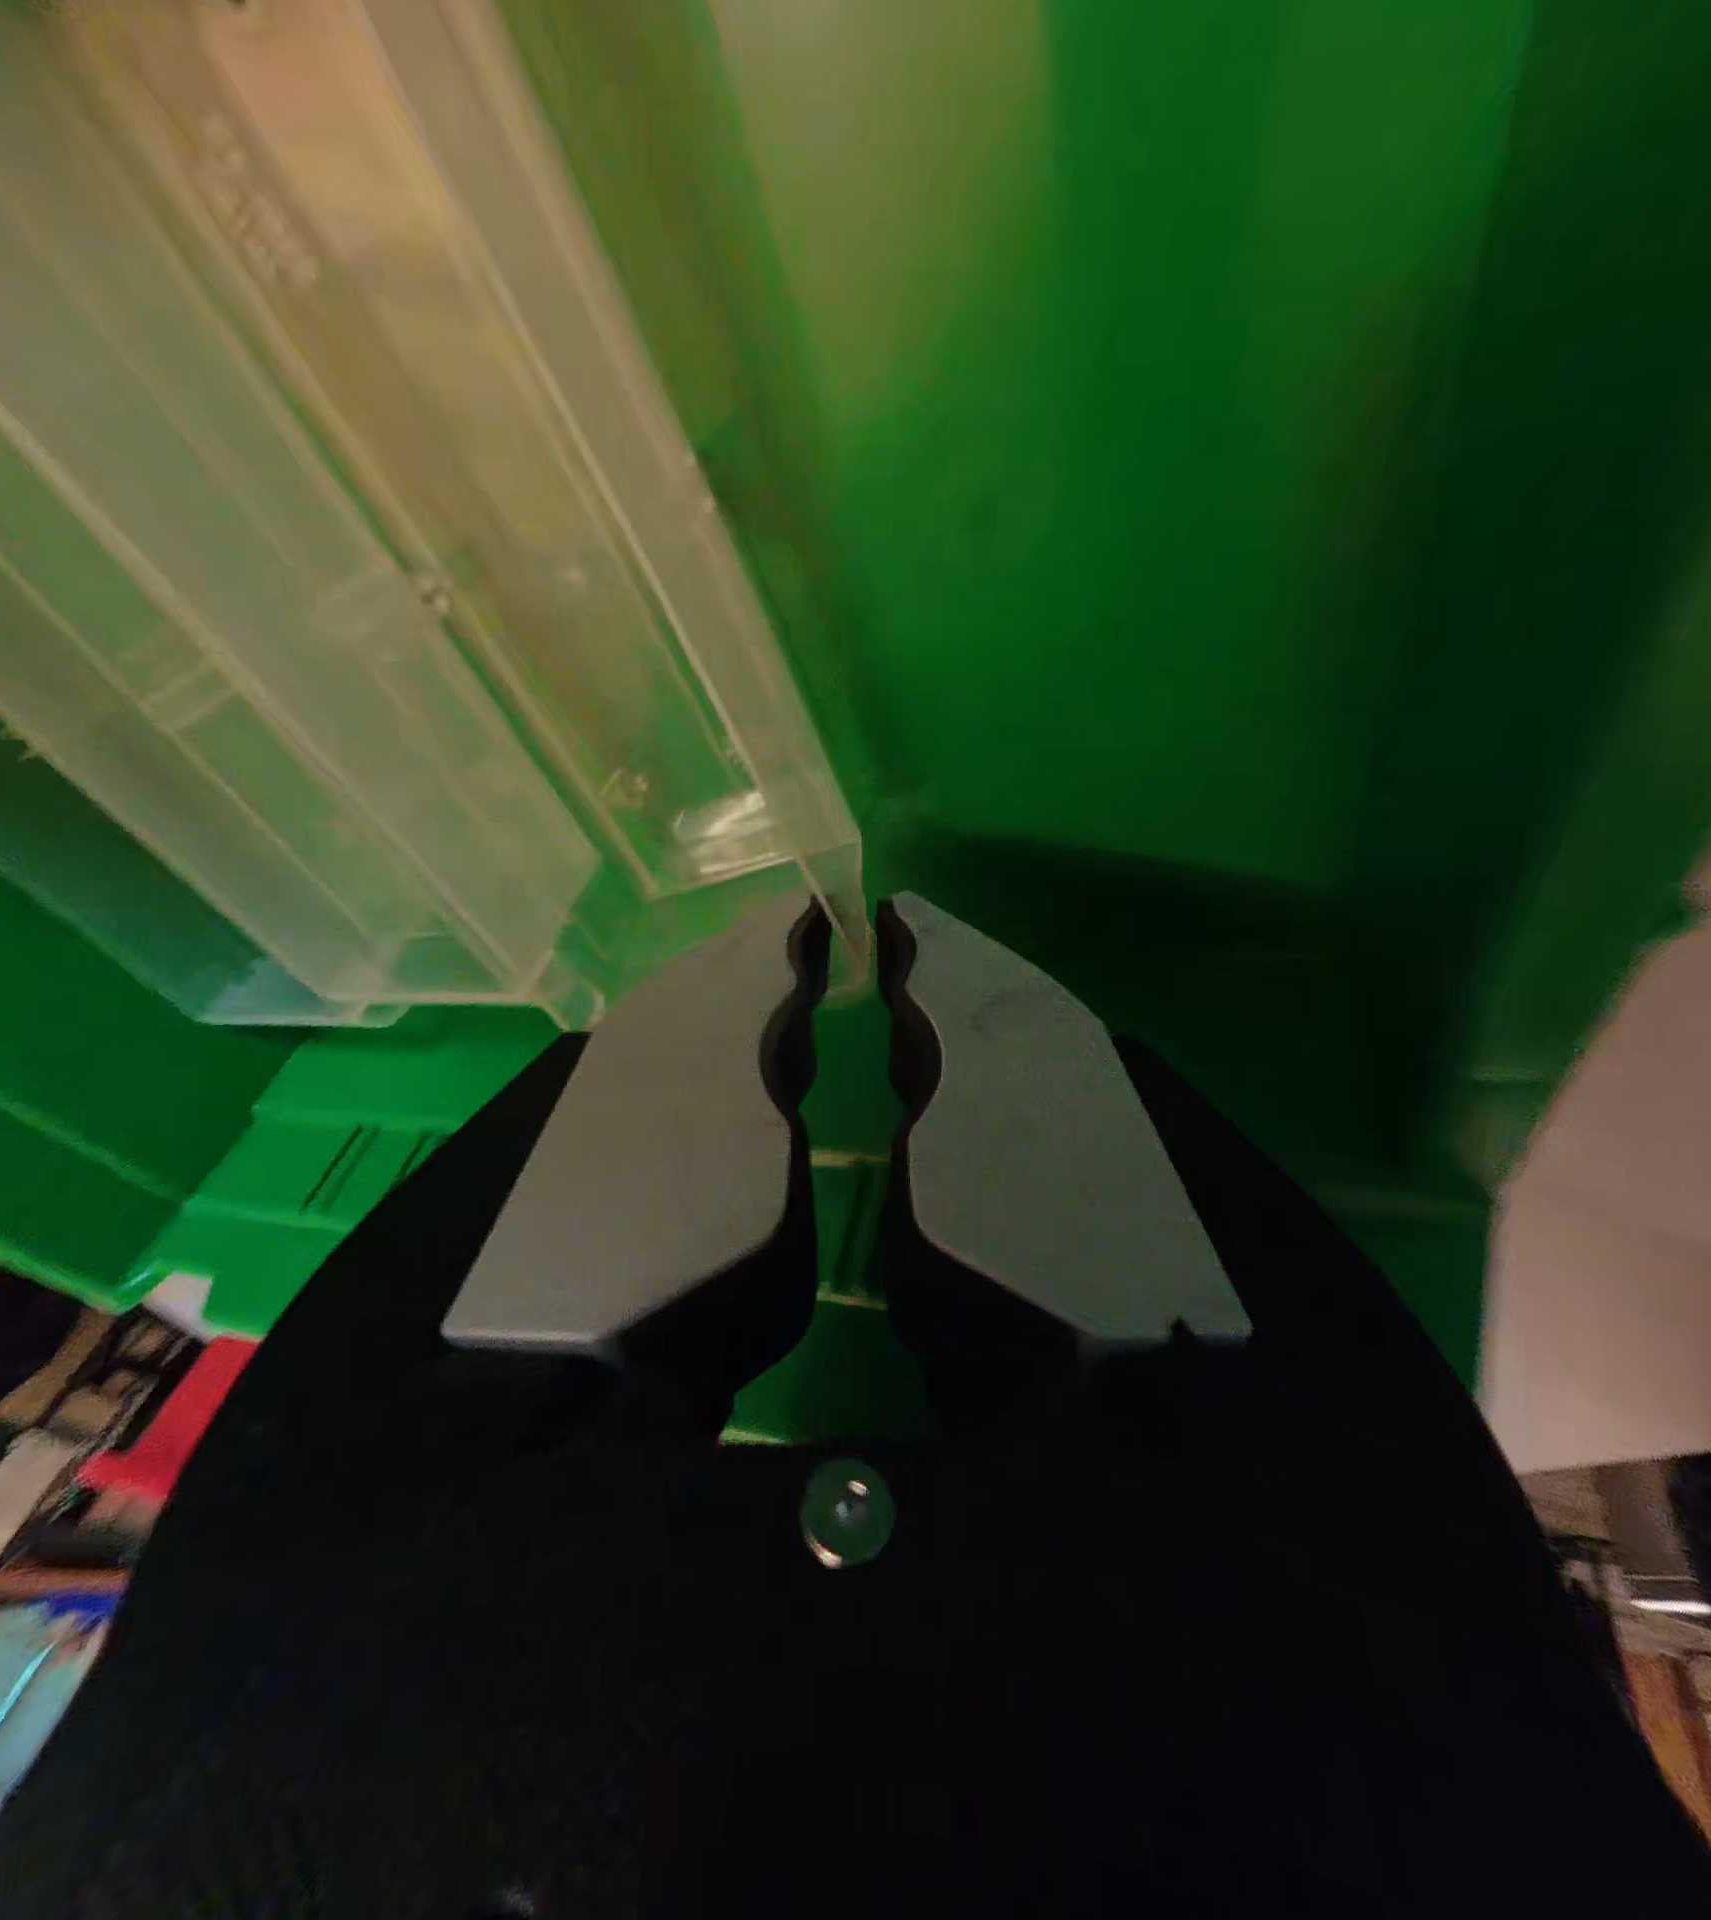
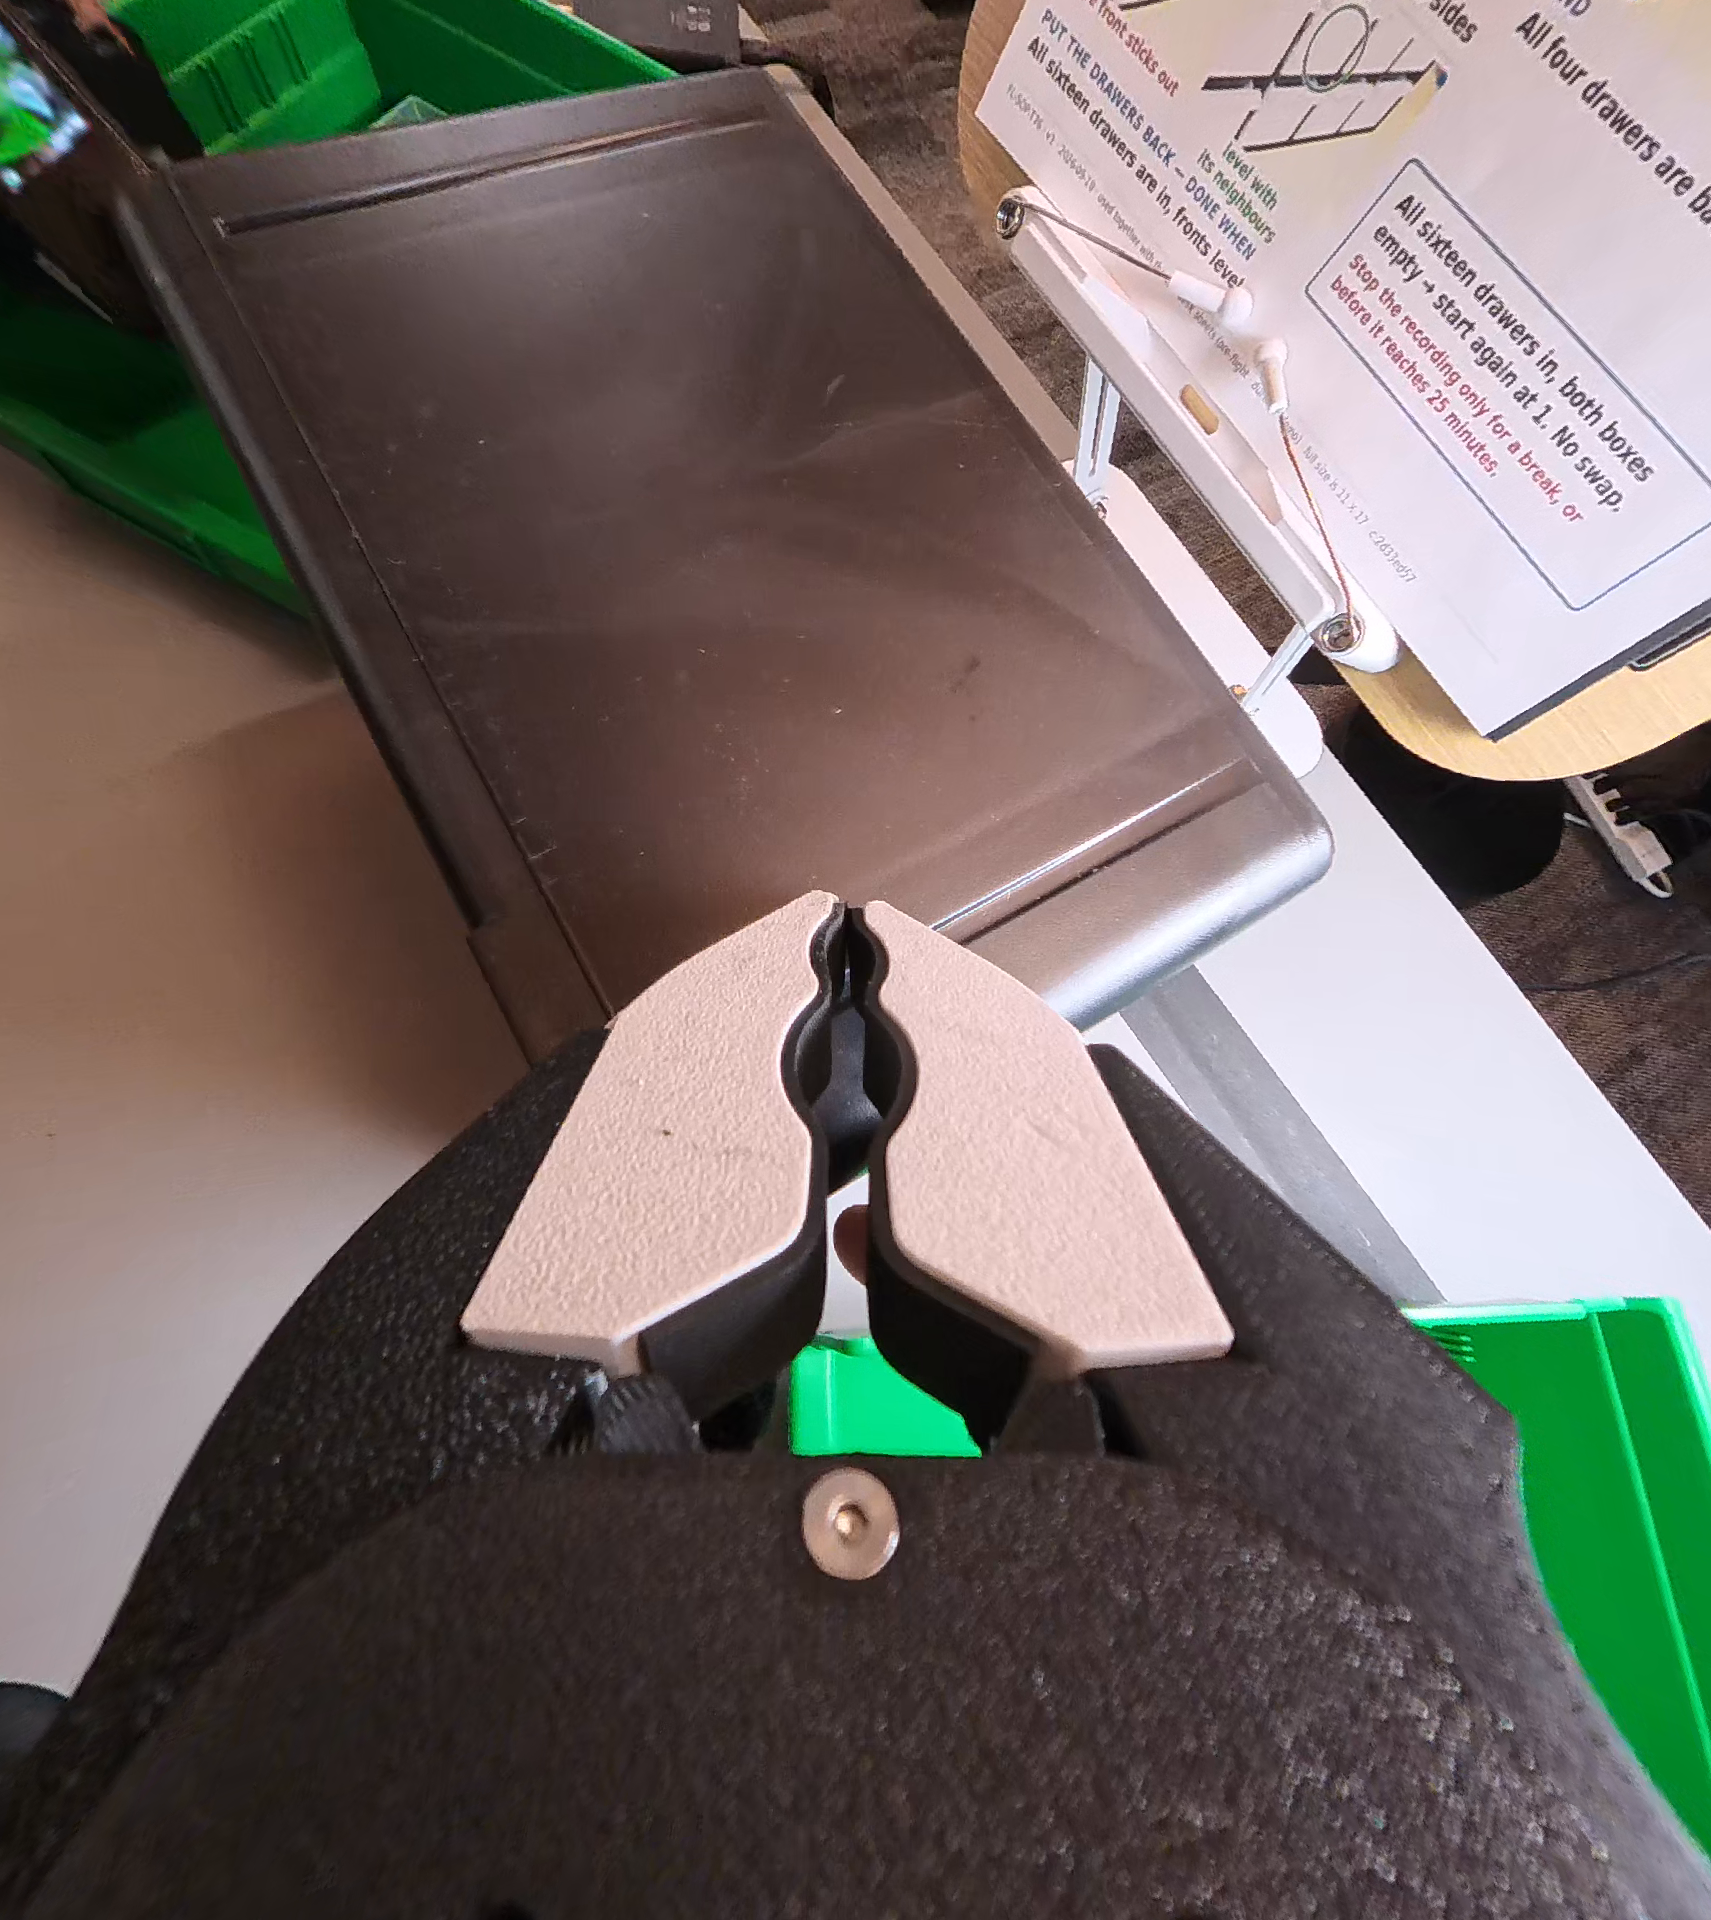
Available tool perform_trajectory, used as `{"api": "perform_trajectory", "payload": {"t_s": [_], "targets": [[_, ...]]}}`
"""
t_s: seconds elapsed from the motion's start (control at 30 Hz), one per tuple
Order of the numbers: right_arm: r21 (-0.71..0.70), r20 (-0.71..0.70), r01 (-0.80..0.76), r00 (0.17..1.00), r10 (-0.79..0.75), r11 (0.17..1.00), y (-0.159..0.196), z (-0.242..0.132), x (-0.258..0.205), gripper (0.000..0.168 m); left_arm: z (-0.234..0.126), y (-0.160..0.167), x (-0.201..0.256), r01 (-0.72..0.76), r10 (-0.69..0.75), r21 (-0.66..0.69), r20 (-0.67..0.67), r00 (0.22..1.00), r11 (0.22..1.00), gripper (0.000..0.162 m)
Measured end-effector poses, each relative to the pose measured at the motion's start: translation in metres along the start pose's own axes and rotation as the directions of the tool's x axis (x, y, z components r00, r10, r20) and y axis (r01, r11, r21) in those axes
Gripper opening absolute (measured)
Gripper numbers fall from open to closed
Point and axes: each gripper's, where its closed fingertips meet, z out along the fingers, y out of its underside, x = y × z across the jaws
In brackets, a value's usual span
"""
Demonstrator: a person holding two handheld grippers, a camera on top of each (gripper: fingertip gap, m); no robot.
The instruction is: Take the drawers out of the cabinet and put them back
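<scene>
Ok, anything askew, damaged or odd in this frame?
Nothing damaged or spilled. The left gripper pinches a clear drawer by its thin edge, tilted over a green bin; that view is blurred. The right gripper is shut, empty.

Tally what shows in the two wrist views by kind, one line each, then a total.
Grippers: 2, left gripper and right gripper
Clear plastic drawers: 1
Green bins: 3
Dark cabinet: 1
Instruction sheets: 1
Total: 8

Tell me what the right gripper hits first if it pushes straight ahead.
The right gripper, shut and empty, points at the dark grey cabinet. It would likely meet the cabinet's near edge first, though depth is unclear.
</scene>
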Motion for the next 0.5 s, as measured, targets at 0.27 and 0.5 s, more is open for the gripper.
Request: {"api": "perform_trajectory", "payload": {"t_s": [0.27,0.5], "targets": [[0.012,0.015,-0.013,1.000,0.013,1.000,0.000,0.000,0.000,0.000,-0.063,-0.054,0.039,0.041,0.028,0.369,-0.181,0.983,0.929,0.026],[0.005,-0.005,0.000,1.000,0.000,1.000,0.000,0.000,0.000,0.000,-0.055,-0.026,0.041,-0.024,0.066,0.298,-0.130,0.989,0.954,0.033]]}}
